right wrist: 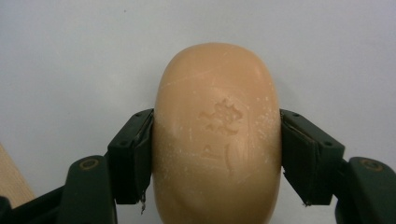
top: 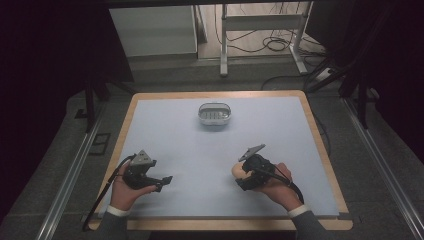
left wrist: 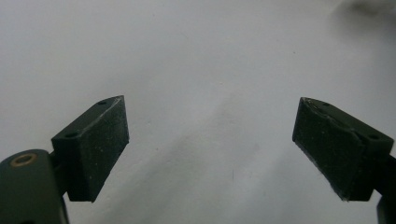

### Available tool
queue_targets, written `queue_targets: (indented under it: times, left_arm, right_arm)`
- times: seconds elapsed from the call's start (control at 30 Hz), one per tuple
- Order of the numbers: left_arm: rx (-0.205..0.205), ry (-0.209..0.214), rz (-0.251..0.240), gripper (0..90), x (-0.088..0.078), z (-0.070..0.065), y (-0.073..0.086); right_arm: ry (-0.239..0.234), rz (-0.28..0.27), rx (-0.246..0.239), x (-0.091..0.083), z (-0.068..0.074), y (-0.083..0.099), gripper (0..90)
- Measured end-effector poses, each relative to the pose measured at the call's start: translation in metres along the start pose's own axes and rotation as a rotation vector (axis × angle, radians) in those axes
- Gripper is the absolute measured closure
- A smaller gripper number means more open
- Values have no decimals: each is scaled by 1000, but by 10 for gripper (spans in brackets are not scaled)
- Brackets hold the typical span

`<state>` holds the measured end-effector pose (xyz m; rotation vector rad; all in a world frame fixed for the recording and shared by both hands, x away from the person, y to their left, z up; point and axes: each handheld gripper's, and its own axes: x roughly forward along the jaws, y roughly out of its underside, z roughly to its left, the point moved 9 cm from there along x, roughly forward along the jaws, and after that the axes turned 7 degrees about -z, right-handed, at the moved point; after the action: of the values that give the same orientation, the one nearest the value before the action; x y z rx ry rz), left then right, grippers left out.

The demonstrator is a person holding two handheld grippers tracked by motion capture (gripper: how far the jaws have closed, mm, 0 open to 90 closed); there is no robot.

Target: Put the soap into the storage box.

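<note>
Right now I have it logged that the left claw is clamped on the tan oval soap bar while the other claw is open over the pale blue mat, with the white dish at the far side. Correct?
Not quite: the right claw is clamped on the tan oval soap bar, as the right gripper view shows. The left claw is open over the pale blue mat. The white dish does sit at the far side.

Blue-topped table point(top: 165, 150), soap dish point(top: 214, 114)

My table point(top: 320, 145) has a wooden rim under a pale blue mat point(top: 200, 160). Grey carpet point(top: 50, 165) surrounds it. Beyond stand a white desk frame point(top: 260, 22), tangled cables point(top: 272, 45) and a white cabinet point(top: 152, 30); the sides are dark.
</note>
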<state>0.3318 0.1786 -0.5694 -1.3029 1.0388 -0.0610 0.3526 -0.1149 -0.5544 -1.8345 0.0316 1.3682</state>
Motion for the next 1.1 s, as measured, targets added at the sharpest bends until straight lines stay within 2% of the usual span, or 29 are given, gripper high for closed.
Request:
queue_targets:
  times: [0.6, 1.1]
  left_arm:
    - [6, -1, -4, 113, 1, -1, 0]
    - [13, -1, -3, 113, 0, 0, 0]
  right_arm:
    - [6, -66, -9, -10, -16, -21, 323]
    - [30, -87, -6, -15, -32, -35, 323]
